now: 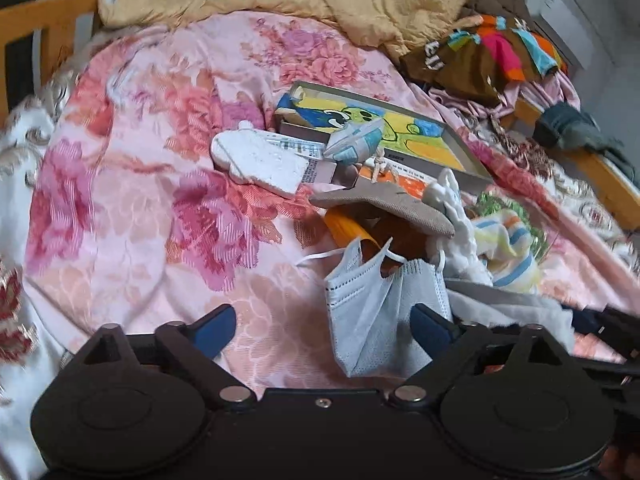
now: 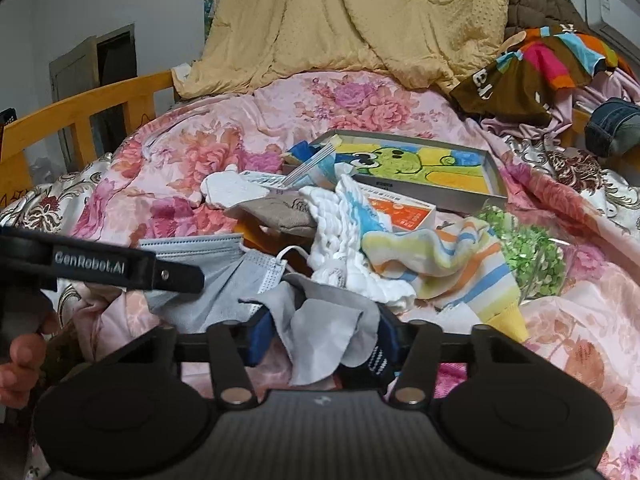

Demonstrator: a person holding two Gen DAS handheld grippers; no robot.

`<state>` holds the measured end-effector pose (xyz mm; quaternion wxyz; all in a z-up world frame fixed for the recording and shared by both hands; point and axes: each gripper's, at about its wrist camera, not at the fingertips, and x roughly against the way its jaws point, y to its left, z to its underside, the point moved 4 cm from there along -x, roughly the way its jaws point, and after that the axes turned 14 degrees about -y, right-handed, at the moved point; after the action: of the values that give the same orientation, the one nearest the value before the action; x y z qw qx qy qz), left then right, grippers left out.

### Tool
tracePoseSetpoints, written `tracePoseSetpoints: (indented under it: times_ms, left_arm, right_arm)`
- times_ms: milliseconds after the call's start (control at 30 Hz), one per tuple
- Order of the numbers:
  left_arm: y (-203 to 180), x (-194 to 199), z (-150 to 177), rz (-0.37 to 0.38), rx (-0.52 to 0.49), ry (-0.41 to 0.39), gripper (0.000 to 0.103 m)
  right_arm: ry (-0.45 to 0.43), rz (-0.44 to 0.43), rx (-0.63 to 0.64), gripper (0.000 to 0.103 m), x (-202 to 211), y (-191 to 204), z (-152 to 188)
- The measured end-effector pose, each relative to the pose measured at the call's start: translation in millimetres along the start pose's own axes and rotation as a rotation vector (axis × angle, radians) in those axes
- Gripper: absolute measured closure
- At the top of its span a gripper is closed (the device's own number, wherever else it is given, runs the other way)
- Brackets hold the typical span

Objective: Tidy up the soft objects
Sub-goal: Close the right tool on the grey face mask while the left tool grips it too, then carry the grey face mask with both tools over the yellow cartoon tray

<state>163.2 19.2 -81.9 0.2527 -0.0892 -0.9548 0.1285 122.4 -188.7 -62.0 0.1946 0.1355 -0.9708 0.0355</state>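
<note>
roughly: one face mask, one grey cloth, one striped towel.

A bed with a pink floral cover fills the room's middle. A wooden rail runs along its far left side, with a pale wall and a dark doorway behind. A white air conditioner hangs far right.
</note>
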Motion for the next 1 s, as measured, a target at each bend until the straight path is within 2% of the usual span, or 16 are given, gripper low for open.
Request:
tracePoseSetpoints:
  times_ms: [133, 233, 300, 333, 400, 433, 533, 600, 833, 1000]
  left_arm:
    - [2, 0, -1, 0.010, 0.044, -0.004, 0.028]
    - [1, 0, 0, 0.026, 0.068, 0.002, 0.045]
    - [0, 0, 1, 0.043, 0.084, 0.014, 0.062]
    - [-1, -1, 2, 0.052, 0.088, 0.019, 0.065]
    - [-3, -1, 4, 0.069, 0.101, 0.020, 0.079]
    - [-4, -1, 5, 0.078, 0.110, 0.022, 0.082]
    - [-8, 1, 6, 0.070, 0.107, 0.025, 0.090]
    - [-9, 4, 5, 0.059, 0.112, 0.024, 0.101]
    - [-12, 25, -5, 0.040, 0.139, -0.018, 0.102]
    - [-18, 37, -9, 0.025, 0.114, -0.036, 0.102]
  right_arm:
    - [0.003, -0.013, 0.007, 0.062, -1, 2, 1]
    - [0.006, -0.043, 0.027, 0.072, 0, 8, 3]
    - [0.007, -0.056, 0.055, 0.078, 0, 13, 3]
    - [0.009, -0.060, 0.070, 0.083, 1, 17, 3]
    - [0.012, -0.061, 0.096, 0.090, 1, 20, 4]
    - [0.007, -0.062, 0.103, 0.093, 2, 22, 3]
    - [-0.026, -0.067, 0.116, 0.095, 8, 25, 1]
    - [-0.052, -0.069, 0.125, 0.095, 12, 26, -1]
    - [-0.137, -0.072, 0.198, 0.095, 29, 35, -6]
    - [-0.187, -0.091, 0.297, 0.099, 39, 51, -5]
